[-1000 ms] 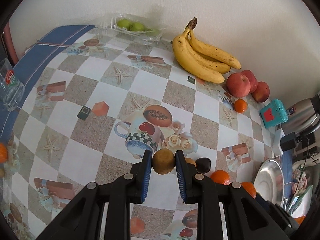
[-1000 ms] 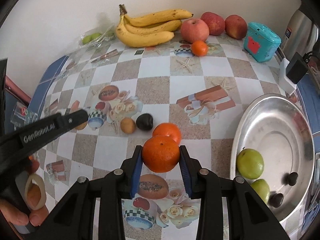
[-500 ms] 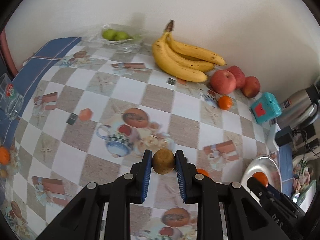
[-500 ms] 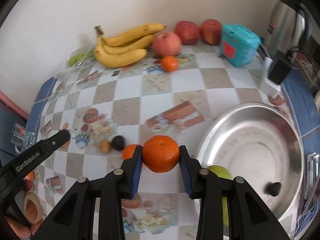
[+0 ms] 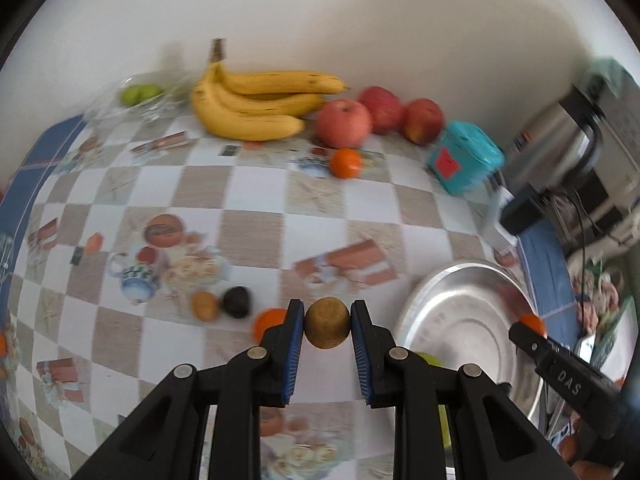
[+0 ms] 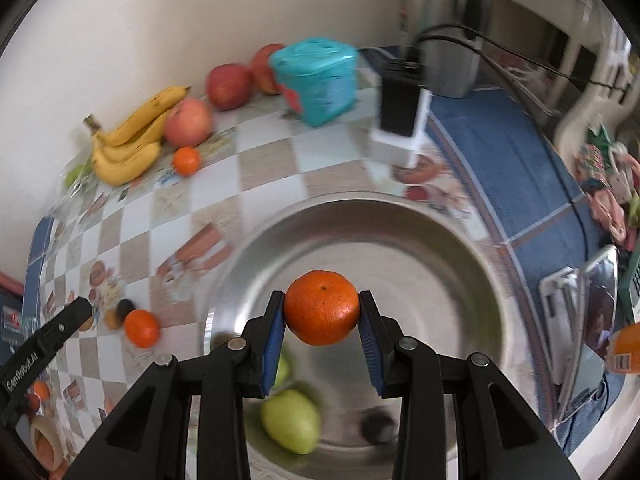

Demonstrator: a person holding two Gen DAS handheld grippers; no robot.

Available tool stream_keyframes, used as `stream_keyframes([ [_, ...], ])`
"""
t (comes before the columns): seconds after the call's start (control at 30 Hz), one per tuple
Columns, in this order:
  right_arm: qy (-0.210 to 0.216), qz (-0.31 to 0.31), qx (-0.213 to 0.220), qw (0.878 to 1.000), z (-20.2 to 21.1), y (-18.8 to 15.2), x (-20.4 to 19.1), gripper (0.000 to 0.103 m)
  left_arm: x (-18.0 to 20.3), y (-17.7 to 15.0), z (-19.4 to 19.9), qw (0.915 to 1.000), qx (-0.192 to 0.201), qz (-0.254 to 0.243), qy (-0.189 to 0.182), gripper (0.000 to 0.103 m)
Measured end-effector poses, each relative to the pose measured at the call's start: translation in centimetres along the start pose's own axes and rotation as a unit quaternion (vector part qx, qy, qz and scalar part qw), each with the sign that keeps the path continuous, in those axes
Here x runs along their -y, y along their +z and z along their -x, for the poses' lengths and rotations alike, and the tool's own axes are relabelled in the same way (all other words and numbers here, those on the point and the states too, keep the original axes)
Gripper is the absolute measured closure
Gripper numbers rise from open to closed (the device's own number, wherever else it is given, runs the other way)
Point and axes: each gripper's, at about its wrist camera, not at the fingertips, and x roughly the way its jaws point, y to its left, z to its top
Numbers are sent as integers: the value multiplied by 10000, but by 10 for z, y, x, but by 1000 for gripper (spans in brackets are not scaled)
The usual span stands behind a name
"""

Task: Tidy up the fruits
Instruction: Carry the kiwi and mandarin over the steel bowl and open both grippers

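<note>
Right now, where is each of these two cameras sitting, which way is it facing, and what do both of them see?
Left wrist: sits behind the left gripper, facing across the checkered tablecloth toward the wall; its black fingers clamp a round brown fruit.
Right wrist: sits behind the right gripper, looking down over the round steel bowl; its fingers clamp an orange tangerine.
Shared: the yellow banana bunch, the red apples, the teal box, the bowl, and each other's gripper.

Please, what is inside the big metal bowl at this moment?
Inside the metal bowl, the right wrist view shows a green fruit and a small dark fruit. The right gripper, holding an orange, covers part of the bowl's near side.
</note>
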Motion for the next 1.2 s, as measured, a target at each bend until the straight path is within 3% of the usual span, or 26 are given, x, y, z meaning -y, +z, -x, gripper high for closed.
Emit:
stream_keyframes([
  [0.3,-28,-209,90,9997,9,4,35,66,65,-18,-21,9967,-64,-800,-89,77],
  [0.53,79,-236,-148,9996,-9,0,44,66,94,-33,-40,9919,-49,-1263,97,77],
  [1.0,97,-384,-401,9984,-25,-6,51,65,102,-38,-47,9892,-11,-1439,276,74],
  [1.1,117,-371,-392,9985,-23,-5,50,65,102,-38,-45,9891,8,-1444,274,61],
  [1.2,126,-318,-361,9988,-19,-5,47,60,102,-37,-42,9893,13,-1434,283,59],
])
